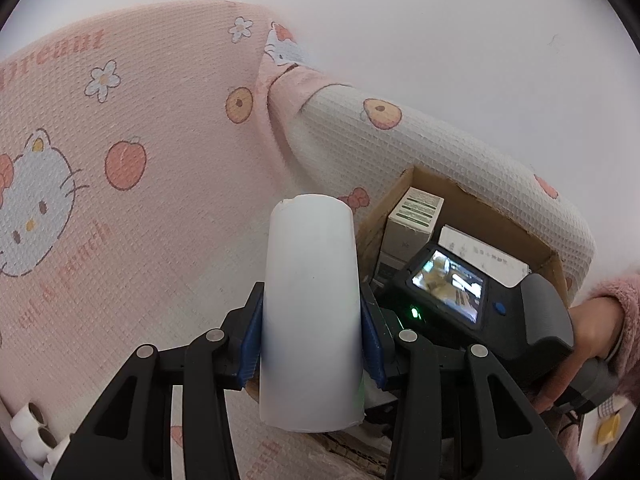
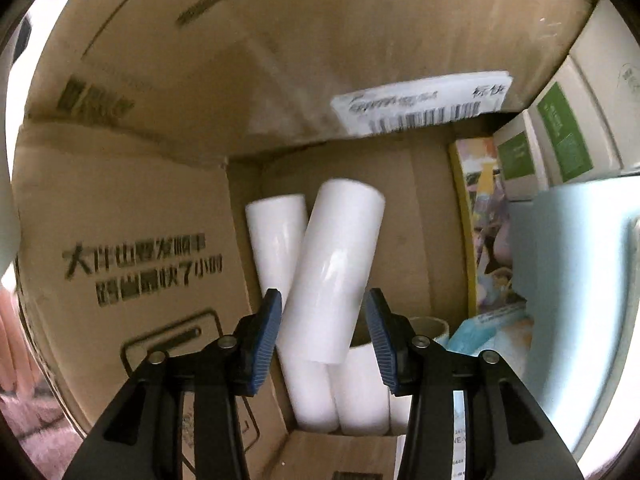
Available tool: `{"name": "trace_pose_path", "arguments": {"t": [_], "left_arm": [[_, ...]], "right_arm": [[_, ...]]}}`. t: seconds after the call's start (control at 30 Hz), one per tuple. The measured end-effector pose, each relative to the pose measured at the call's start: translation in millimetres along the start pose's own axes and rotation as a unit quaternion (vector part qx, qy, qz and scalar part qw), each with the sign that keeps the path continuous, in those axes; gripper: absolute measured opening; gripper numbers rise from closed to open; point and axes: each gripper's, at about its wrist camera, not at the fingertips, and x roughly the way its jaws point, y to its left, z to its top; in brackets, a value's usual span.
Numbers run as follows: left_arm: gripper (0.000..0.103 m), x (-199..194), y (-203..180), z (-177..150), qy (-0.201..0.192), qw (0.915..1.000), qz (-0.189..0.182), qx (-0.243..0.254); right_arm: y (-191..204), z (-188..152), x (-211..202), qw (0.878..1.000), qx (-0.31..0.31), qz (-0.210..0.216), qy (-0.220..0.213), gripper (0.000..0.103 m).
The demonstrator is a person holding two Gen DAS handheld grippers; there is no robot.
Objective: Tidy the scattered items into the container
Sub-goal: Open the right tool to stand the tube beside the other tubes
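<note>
My left gripper (image 1: 311, 292) is shut on a white paper roll (image 1: 310, 300), which stands upright between the blue pads above the pink bedding. To its right is the open cardboard box (image 1: 404, 184). My right gripper (image 2: 324, 294) points down inside that box (image 2: 120, 260) and is open. A white roll (image 2: 332, 264) lies tilted between and beyond its pads; it looks loose, with a gap at the right pad. That roll leans on other white rolls (image 2: 276, 232) lying on the box floor.
The box also holds cartons with green labels (image 2: 560, 136), a colourful pack (image 2: 488, 220), a pale blue item (image 2: 580, 260) and a shipping label (image 2: 420, 104). A hand (image 1: 592, 328) in a fluffy pink sleeve is at the right. Several small rolls (image 1: 36, 436) lie at the lower left of the pink cat-print blanket (image 1: 120, 160).
</note>
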Motion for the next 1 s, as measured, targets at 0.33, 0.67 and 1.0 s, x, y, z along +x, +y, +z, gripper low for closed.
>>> {"name": "trace_pose_path", "arguments": {"t": [0.33,0.67,1.0], "left_arm": [[0.047,2.2,4.8,0.7,0.005,0.9997,-0.005,-0.022],[0.047,2.7,2.8,-0.5,0.006,0.9998,-0.005,-0.020],[0.047,3.0,-4.1,0.3,0.012,0.9999,0.006,-0.003]], "right_arm": [[-12.3,11.3,13.5,0.999,-0.020,0.006,0.031,0.023],[-8.6,0.8,21.9,0.994,0.061,0.010,0.090,0.025],[10.0,-15.8,6.0,0.996,0.034,-0.021,0.076,0.026]]}}
